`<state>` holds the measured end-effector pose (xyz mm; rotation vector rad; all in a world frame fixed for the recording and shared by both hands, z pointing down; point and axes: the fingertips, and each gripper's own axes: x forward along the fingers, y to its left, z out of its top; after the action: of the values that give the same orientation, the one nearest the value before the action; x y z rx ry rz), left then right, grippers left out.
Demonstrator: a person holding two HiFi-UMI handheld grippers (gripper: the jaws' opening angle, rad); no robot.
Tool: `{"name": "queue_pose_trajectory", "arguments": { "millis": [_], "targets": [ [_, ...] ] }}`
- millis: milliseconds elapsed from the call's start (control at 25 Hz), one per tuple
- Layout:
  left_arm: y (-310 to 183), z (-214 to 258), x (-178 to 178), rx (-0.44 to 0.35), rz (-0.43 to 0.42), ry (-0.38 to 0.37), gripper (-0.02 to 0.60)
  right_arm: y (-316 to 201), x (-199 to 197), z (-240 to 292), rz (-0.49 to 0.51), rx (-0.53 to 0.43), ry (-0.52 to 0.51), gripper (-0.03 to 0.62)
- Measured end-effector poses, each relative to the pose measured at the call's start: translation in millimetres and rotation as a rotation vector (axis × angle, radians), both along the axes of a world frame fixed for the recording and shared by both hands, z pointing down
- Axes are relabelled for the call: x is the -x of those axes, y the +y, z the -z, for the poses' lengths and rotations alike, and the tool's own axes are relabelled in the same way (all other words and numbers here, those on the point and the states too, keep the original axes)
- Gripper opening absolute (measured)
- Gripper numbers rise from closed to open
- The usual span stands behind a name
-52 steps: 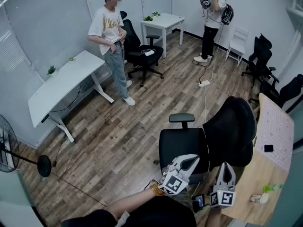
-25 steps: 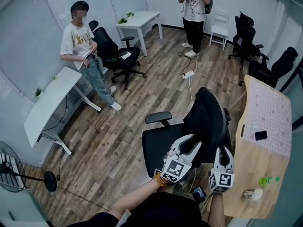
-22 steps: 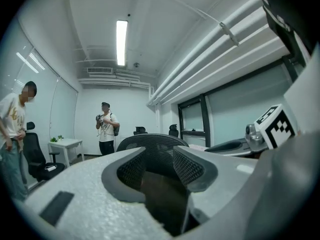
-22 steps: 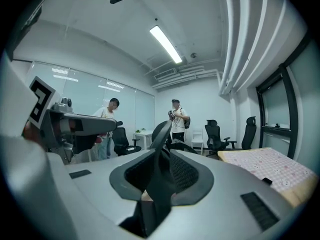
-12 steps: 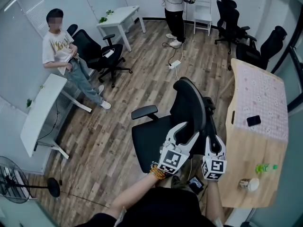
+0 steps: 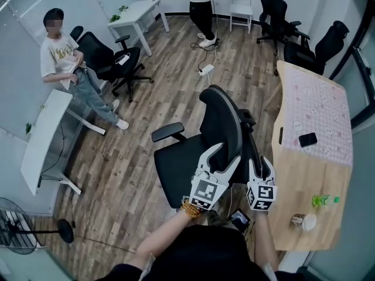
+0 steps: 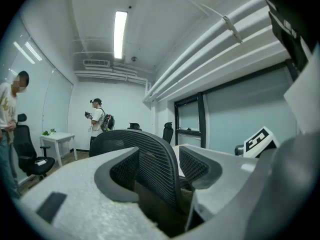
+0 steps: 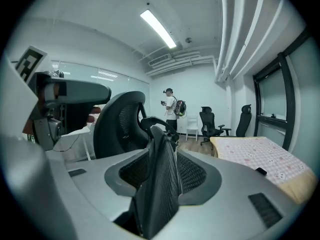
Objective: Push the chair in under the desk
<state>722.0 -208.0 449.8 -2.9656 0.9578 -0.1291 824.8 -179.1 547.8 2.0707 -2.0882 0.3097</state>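
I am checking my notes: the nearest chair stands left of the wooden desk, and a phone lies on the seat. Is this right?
No. The phone lies on the desk, not the seat; the head view shows it. The rest is right.

Two grippers, the left gripper [image 6: 226, 157] and the right gripper [image 6: 261, 168]; one wooden desk [image 6: 302, 180]; two white desks, the near white desk [image 6: 41, 142] and the far white desk [image 6: 139, 9]; at least five black chairs: the near chair [image 6: 220, 122], the left chair [image 6: 96, 48] and the back chairs [image 6: 272, 4], which overlap too much for an exact count; one white chair [image 6: 240, 4]; two standing people, the left person [image 6: 58, 43] and the far person [image 6: 202, 7]; one fan [image 6: 13, 227]; one phone [image 6: 307, 139]; one bottle [image 6: 324, 201].
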Motion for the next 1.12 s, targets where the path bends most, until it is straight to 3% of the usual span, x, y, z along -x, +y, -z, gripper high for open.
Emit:
{"name": "queue_pose_trajectory", "arguments": {
  "millis": [160, 400, 520, 760, 1120],
  "targets": [
    [-9, -8, -12, 0.020, 0.014, -0.010, 0.260, -7, -10, -7, -0.024, 0.005, -0.006, 0.170],
    [-8, -15, -38, 0.017, 0.003, -0.050, 0.266, -11, -17, -31, 0.002, 0.098, -0.007, 0.169],
    [-13, -25, -35, 0.017, 0.027, -0.061, 0.234, -12, -12, -43, 0.012, 0.130, -0.028, 0.167],
    [-18, -34, -41, 0.014, 0.037, -0.099, 0.227, -12, -16, -57, -0.009, 0.141, -0.043, 0.146],
    [-21, -38, -30, 0.000, 0.020, -0.063, 0.218, -15, -9, -71, 0.001, 0.176, -0.003, 0.132]
  ]
}}
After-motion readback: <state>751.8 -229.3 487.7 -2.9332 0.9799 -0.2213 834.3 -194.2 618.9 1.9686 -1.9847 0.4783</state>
